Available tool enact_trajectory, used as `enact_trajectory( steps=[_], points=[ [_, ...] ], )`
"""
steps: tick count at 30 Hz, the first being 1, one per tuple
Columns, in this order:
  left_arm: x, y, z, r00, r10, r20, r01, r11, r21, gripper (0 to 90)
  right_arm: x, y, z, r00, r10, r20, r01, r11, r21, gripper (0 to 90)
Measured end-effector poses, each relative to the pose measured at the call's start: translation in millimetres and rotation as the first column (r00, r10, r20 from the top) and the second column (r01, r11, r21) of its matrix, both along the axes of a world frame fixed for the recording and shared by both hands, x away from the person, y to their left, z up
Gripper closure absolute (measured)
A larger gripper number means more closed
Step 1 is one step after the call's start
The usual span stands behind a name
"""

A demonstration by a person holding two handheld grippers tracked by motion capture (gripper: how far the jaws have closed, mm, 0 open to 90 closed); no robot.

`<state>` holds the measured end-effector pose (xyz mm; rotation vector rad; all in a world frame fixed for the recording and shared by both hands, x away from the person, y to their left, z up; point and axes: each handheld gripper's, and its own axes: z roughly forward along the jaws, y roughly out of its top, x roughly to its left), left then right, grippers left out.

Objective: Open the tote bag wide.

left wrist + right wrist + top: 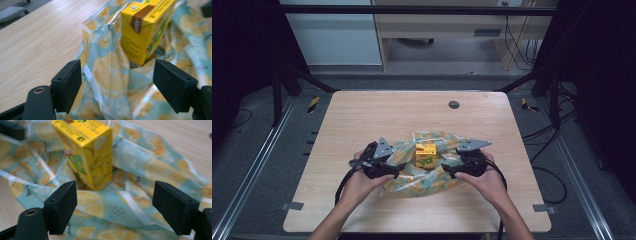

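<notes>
A small yellow cardboard drink carton [425, 155] stands upright in the middle of a crumpled pale-blue plastic bag printed with orange lemon slices [422, 182], which lies spread on the light wooden tabletop [362, 115], nearer its front edge than its back. The left gripper [398, 169] sits just beside the carton at the bag's left side, its black jaws released and standing wide over the bag's rim. The right gripper [446, 170] mirrors it at the bag's right side, jaws likewise released, gripping nothing. A small dark round disc [454, 104] lies near the tabletop's back edge.
</notes>
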<state>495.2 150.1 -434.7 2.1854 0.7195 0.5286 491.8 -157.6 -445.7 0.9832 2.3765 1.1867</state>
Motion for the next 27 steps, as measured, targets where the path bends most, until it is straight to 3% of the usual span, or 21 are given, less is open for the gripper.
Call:
enact_trajectory(
  steps=[3,7,10,11,13,15,17,21,23,27],
  points=[
    [10.2,-3.0,-6.4,0.9999,-0.006,-0.015,0.006,0.9999,0.010,23.0,-0.3,4.3,-4.3,0.9995,0.029,-0.011,-0.029,1.000,-0.006,16.3],
    [20.3,-1.0,-11.6,0.9989,0.008,-0.046,-0.009,0.9998,-0.017,23.3,1.1,9.4,-8.4,0.9970,0.075,-0.019,-0.075,0.997,-0.027,10.7],
    [23.9,-0.9,-15.0,0.9979,-0.001,-0.065,0.000,0.9999,-0.014,28.2,4.9,13.9,-13.5,0.9961,0.078,-0.042,-0.080,0.995,-0.058,12.3],
    [24.5,-1.5,-16.3,0.9977,-0.004,-0.067,0.003,1.0000,-0.008,34.1,5.3,15.3,-15.5,0.9948,0.091,-0.046,-0.094,0.993,-0.069,16.1],
    [25.0,-3.8,-18.9,0.9976,-0.003,-0.069,0.004,0.9999,0.013,41.4,3.9,17.2,-18.2,0.9942,0.098,-0.043,-0.103,0.989,-0.109,32.0],
    [25.7,-4.7,-21.1,0.9970,0.016,-0.075,-0.013,0.9992,0.039,58.7,1.1,16.4,-18.4,0.9929,0.113,-0.037,-0.117,0.985,-0.128,51.2],
    [26.2,-4.2,-23.1,0.9961,0.030,-0.083,-0.027,0.9992,0.030,71.1,-1.3,13.4,-18.3,0.9920,0.120,-0.039,-0.125,0.984,-0.129,64.5],
    [26.9,-1.9,-26.0,0.9952,0.059,-0.078,-0.057,0.9982,0.020,83.0,-4.0,5.6,-21.6,0.9905,0.125,-0.058,-0.133,0.977,-0.165,85.6],
    [28.3,0.4,-27.2,0.9940,0.070,-0.085,-0.069,0.9975,0.013,84.9,-4.7,0.8,-23.2,0.9915,0.110,-0.070,-0.119,0.980,-0.159,90.0],
    [30.3,3.4,-28.9,0.9929,0.091,-0.077,-0.090,0.9958,0.013,85.6,-8.0,-8.3,-25.3,0.9928,0.099,-0.067,-0.108,0.982,-0.157,90.0]
  ],
)
